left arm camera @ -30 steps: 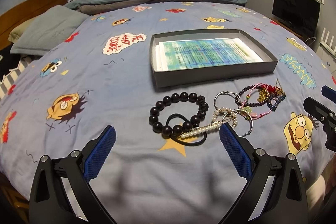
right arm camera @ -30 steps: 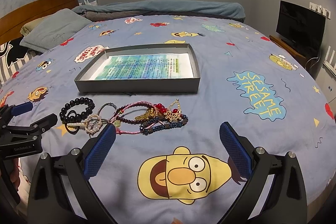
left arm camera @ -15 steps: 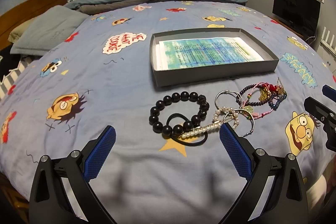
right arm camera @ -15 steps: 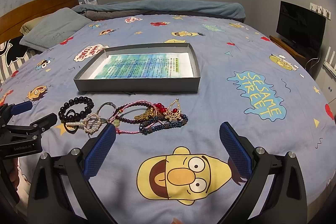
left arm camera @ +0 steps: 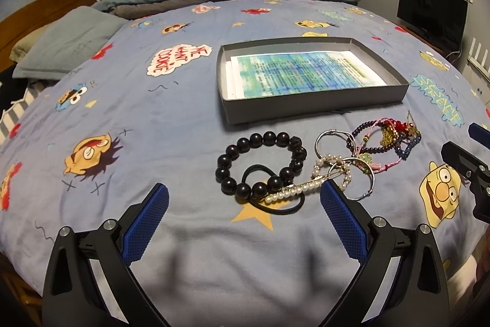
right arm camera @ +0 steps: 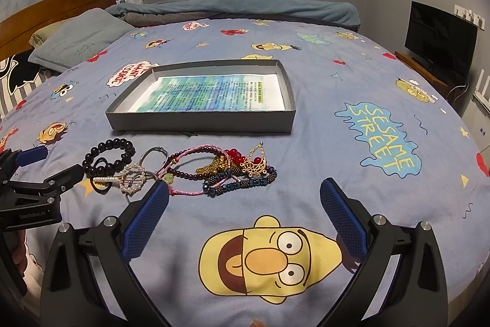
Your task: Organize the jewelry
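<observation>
A pile of jewelry lies on the blue cartoon bedspread in front of a shallow grey box (left arm camera: 309,108) lined with printed paper. In the left wrist view I see a black bead bracelet (left arm camera: 260,164), a black hair tie (left arm camera: 272,204), a pearl clip (left arm camera: 294,189), silver rings (left arm camera: 332,140) and a tangle of coloured bracelets (left arm camera: 389,140). My left gripper (left arm camera: 243,218) is open and empty just short of the black bracelet. My right gripper (right arm camera: 243,218) is open and empty, near the coloured bracelets (right arm camera: 232,170). The grey box (right arm camera: 202,121) lies beyond them.
A grey pillow (left arm camera: 70,42) and a wooden headboard (right arm camera: 55,8) are at the left. A folded blanket (right arm camera: 239,9) lies across the far bed edge. A TV (right arm camera: 439,36) stands at the right. Each gripper shows at the edge of the other's view.
Both grippers have edged very slightly forward toward the jewelry. Nothing on the bed has moved, and both stay open.
</observation>
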Available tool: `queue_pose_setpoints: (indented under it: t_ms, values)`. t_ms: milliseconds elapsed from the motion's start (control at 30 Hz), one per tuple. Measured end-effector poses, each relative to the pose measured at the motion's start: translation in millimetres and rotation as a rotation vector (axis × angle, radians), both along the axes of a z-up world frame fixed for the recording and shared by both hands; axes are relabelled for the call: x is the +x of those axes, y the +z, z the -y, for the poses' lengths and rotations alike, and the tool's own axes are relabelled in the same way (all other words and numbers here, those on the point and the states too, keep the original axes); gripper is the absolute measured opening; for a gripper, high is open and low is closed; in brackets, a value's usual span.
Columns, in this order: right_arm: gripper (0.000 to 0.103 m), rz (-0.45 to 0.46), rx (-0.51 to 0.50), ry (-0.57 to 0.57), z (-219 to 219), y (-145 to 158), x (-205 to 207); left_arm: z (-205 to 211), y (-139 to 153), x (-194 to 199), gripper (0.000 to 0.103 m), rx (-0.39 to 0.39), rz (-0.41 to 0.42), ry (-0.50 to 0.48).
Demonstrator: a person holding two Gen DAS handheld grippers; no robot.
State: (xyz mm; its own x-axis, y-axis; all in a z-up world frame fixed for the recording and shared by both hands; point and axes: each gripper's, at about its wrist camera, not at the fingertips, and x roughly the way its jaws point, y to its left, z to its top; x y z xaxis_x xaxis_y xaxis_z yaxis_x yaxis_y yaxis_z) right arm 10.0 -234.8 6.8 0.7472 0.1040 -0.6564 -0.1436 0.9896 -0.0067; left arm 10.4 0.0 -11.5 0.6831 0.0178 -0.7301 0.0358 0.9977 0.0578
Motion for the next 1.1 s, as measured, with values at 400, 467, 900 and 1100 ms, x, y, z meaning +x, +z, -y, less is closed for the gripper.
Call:
queue_pose_setpoints:
  t_ms: [400, 467, 900, 1100]
  values:
    - [0.098, -0.022, 0.017, 0.000, 2, -9, 11, -4, -8, 7, 0.098, -0.030, -0.004, -0.021]
    - [0.098, -0.024, 0.028, 0.002, 3, -10, 13, -6, -8, 8, 0.098, -0.047, 0.007, -0.028]
    - [0.090, -0.019, 0.093, -0.029, 20, -26, 31, -35, -15, 20, 0.098, -0.101, 0.059, -0.043]
    - [0.065, -0.033, 0.121, -0.035, 24, -30, 51, -42, -23, 24, 0.098, -0.081, 0.061, -0.027]
